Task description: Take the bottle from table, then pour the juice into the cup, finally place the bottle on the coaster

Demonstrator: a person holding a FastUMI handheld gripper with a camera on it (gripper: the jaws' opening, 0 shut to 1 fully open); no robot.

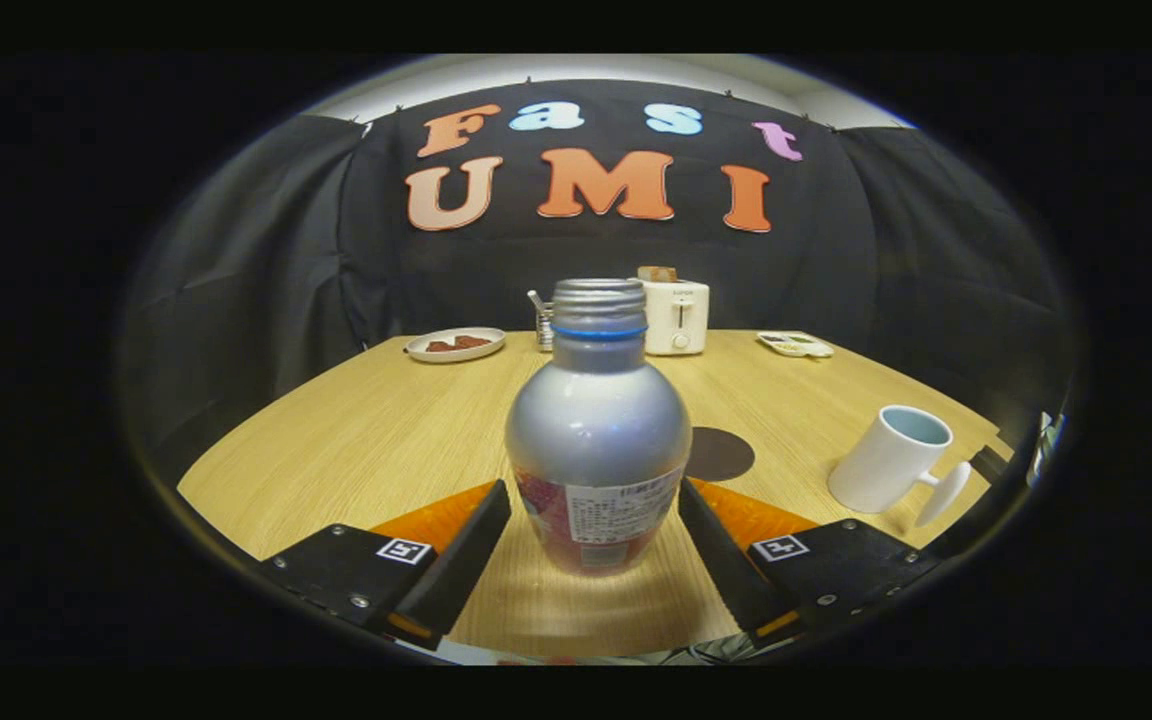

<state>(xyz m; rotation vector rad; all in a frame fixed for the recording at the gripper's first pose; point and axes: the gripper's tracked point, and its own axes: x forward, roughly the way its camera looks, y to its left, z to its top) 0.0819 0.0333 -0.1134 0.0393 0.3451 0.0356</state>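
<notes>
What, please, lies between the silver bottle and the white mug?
In the gripper view, bare wooden table and the dark round coaster separate silver bottle from white mug.

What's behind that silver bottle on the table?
Just behind the bottle, standing between the open gripper fingers, a dark round coaster peeks out, partly covered. Farther back stand a toaster and a small metal holder, partly hidden by the bottle's neck.

We see the hand-held two-finger gripper point(594, 535) with two wedge-shaped fingers point(456, 570) on flat screwed plates, a square white coded marker on each, at five and seven o'clock.
</notes>
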